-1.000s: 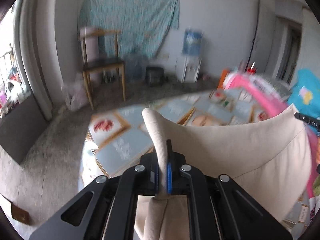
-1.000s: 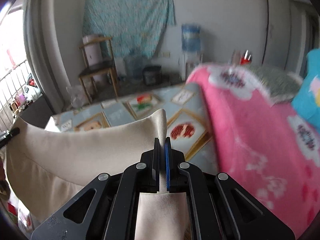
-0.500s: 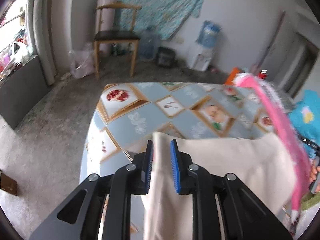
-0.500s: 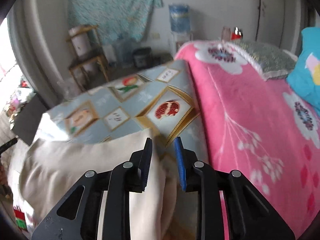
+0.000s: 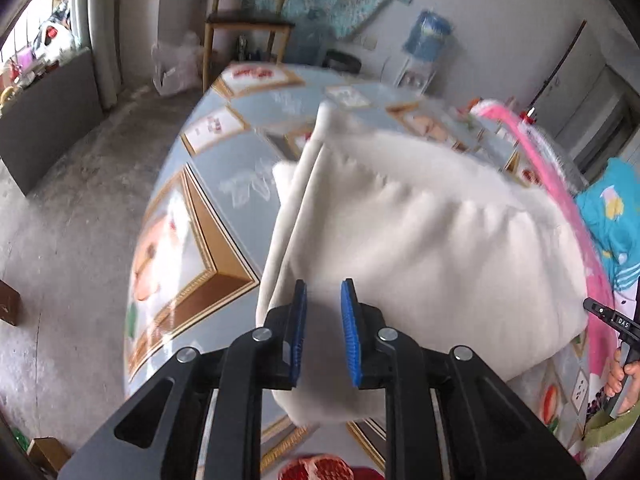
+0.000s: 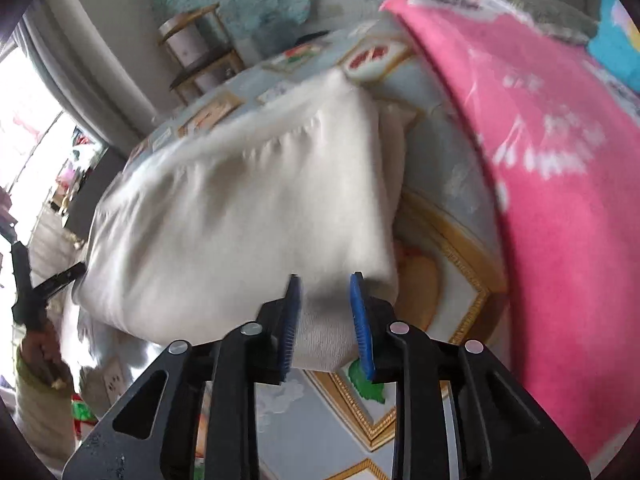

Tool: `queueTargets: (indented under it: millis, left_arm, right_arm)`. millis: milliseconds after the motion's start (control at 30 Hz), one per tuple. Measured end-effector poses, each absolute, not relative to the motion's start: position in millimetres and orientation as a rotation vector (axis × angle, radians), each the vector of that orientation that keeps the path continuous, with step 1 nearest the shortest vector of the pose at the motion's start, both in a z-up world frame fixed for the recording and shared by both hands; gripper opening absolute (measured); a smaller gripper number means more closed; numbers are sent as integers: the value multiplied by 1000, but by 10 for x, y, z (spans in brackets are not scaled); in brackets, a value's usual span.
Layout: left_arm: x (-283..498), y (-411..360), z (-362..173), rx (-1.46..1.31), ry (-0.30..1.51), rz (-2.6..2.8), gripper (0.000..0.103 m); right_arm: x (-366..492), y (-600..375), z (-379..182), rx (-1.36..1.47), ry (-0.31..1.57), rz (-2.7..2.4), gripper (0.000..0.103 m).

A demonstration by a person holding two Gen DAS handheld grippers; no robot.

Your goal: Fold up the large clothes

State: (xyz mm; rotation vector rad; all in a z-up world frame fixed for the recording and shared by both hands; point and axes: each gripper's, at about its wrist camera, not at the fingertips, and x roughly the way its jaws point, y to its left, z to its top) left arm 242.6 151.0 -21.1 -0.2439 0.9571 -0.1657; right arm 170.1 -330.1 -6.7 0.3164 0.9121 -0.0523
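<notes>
Both the left gripper (image 5: 323,330) and right gripper (image 6: 326,322), the latter's jaws closing, are standing narrowly parted, gripping nothing, astride the cream garment (image 5: 420,248) lying at twelve o'clock on the patterned sheet (image 5: 224,168), where careless withdrawing risks dragging its fold crooked.

Folded cream garment (image 5: 432,248) on patterned bedsheet (image 5: 208,216)

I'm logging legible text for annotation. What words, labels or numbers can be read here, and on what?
"DAS": white letters on the black handle of the other gripper, at the left wrist view's right edge.
White script on the patterned tablecloth: too blurred to read.
Nothing else legible.
</notes>
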Motion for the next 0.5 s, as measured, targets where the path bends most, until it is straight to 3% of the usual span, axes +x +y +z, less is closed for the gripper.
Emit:
queueTargets:
  millis: [100, 167, 200, 233, 367, 500]
  left_arm:
    - [2234, 1472, -73, -243, 910, -163, 17]
    - [2098, 1382, 20, -240, 888, -192, 23]
    - [2048, 1314, 66, -238, 879, -207, 27]
    - [1944, 1217, 120, -229, 863, -228, 37]
    - [1551, 890, 350, -203, 786, -272, 70]
    - [1158, 682, 633, -199, 688, -312, 88]
  right_arm:
    - [1555, -3085, 145, 262, 870, -72, 32]
    - [1422, -2856, 245, 250, 849, -57, 44]
    - [1365, -2774, 266, 242, 840, -52, 55]
    - [1275, -2630, 298, 227, 825, -46, 63]
    - [991, -2151, 338, 119, 782, -49, 76]
    - [720, -1839, 500, 52, 695, -80, 91]
